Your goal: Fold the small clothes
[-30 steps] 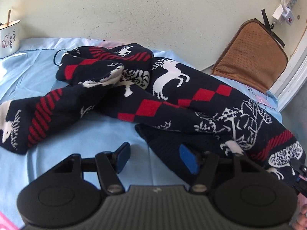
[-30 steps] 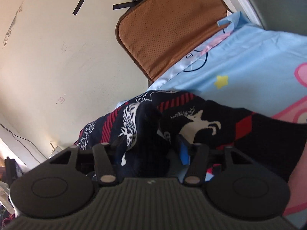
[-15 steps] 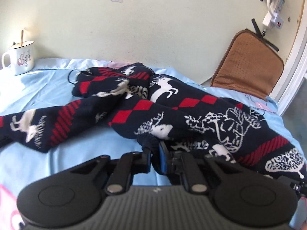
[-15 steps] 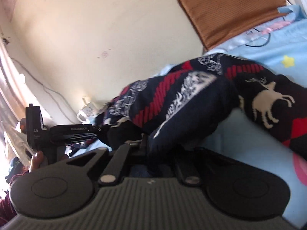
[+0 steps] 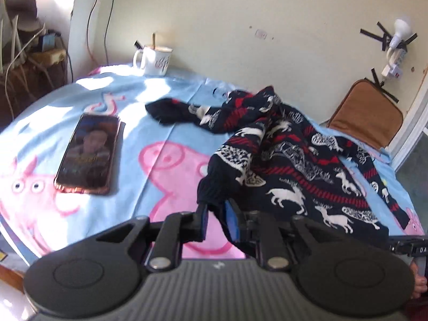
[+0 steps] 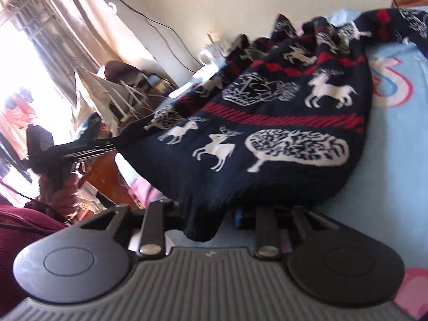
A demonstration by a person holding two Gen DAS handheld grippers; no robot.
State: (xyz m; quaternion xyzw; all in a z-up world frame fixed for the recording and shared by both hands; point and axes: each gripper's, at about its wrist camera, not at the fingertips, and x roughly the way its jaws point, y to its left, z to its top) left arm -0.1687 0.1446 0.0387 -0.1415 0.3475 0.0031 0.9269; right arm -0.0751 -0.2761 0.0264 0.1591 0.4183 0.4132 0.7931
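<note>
Navy knit garment (image 5: 289, 160) with white deer lies on the blue bedsheet (image 5: 133, 144), long axis running from my left hand-held gripper (image 5: 214, 215), clamped on its hem, toward the far-right wall; my right hand-held gripper (image 6: 211, 215), jaws just opening, has hem between them, grip unclear

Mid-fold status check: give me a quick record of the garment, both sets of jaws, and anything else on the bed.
garment: navy knitted sweater with white deer and red stripes, bunched on the light blue cartoon bedsheet
left gripper: jaws just opened slightly, hem pinched between them
right gripper: jaws just opened, hem draped between them, grip unclear
also on sheet: dark smartphone, white mug
</note>
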